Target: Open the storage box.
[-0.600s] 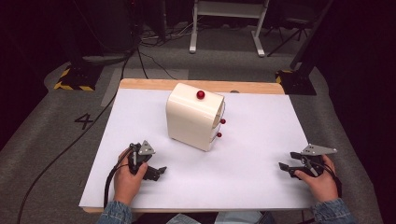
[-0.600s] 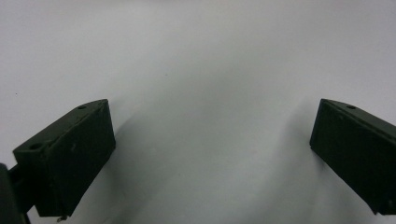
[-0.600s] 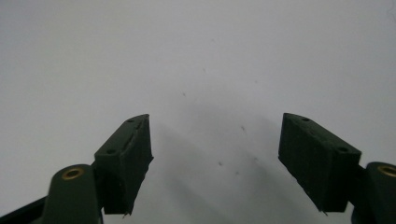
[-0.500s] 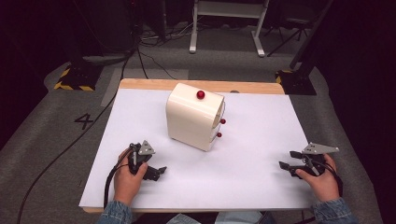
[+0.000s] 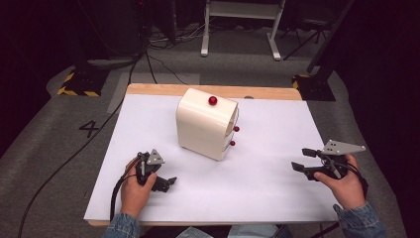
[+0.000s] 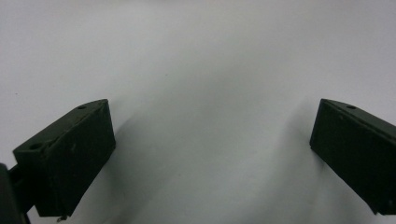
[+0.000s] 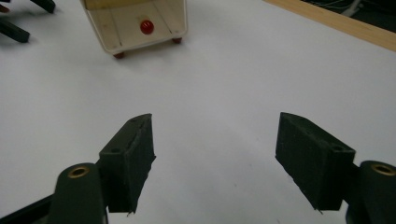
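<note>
A cream box (image 5: 205,124) with red knobs (image 5: 212,100) stands upright mid-table on the white sheet (image 5: 267,173), its taller axis vertical and its knobbed side facing right. The left gripper (image 5: 161,182) and right gripper (image 5: 303,160) rest near the front edge, well apart, jaws wide, holding nothing.

Box (image 5: 207,124) on table (image 5: 277,198) centre-rear; left gripper (image 5: 166,184) front-left, right gripper (image 5: 300,159) front-right, well apart.

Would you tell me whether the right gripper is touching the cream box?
Apart: the high view shows bare white table between the right gripper and the cream box.
</note>
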A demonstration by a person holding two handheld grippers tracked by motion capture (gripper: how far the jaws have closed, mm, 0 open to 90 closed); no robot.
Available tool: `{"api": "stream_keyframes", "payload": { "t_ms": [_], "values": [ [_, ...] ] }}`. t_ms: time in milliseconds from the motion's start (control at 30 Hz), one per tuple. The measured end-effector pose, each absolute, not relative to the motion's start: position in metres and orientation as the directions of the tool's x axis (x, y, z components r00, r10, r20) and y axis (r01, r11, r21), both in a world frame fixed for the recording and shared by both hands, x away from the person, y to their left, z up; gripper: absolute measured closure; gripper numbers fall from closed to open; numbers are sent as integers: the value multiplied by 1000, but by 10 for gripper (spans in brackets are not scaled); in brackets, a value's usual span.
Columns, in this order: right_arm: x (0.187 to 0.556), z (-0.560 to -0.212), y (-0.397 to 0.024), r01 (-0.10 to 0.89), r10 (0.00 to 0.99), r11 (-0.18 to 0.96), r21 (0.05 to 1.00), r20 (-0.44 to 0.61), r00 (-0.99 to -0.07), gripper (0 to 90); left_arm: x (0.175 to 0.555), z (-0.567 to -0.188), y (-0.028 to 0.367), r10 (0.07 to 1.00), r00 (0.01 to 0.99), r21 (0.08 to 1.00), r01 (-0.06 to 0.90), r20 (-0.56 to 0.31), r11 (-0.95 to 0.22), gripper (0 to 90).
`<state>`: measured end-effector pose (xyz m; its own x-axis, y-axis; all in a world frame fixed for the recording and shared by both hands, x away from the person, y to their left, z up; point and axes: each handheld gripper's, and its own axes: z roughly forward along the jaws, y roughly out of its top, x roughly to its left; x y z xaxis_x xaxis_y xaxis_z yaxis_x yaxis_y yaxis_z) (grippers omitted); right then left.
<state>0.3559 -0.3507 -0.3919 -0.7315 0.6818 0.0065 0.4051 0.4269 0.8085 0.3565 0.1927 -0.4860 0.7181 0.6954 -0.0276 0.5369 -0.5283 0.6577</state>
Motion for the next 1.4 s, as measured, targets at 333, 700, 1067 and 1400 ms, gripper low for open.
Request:
{"api": "stream_keyframes", "payload": {
  "t_ms": [333,700,1067,1400],
  "values": [
    [369,-369,-323,343,647,417,842,-10,-763,263,357,-486,193,696,718,657,538,-29,-528,0],
    [387,-359,-290,287,579,420,861,-11,-815,369,357,-486,193,696,718,657,538,-29,-528,0],
    [410,-366,-255,242,511,465,851,-35,-859,522,357,-486,193,695,718,656,539,-29,-529,0],
    [435,-394,-229,221,485,506,834,-64,-872,556,357,-486,193,695,718,656,539,-30,-529,0]
  ]
}}
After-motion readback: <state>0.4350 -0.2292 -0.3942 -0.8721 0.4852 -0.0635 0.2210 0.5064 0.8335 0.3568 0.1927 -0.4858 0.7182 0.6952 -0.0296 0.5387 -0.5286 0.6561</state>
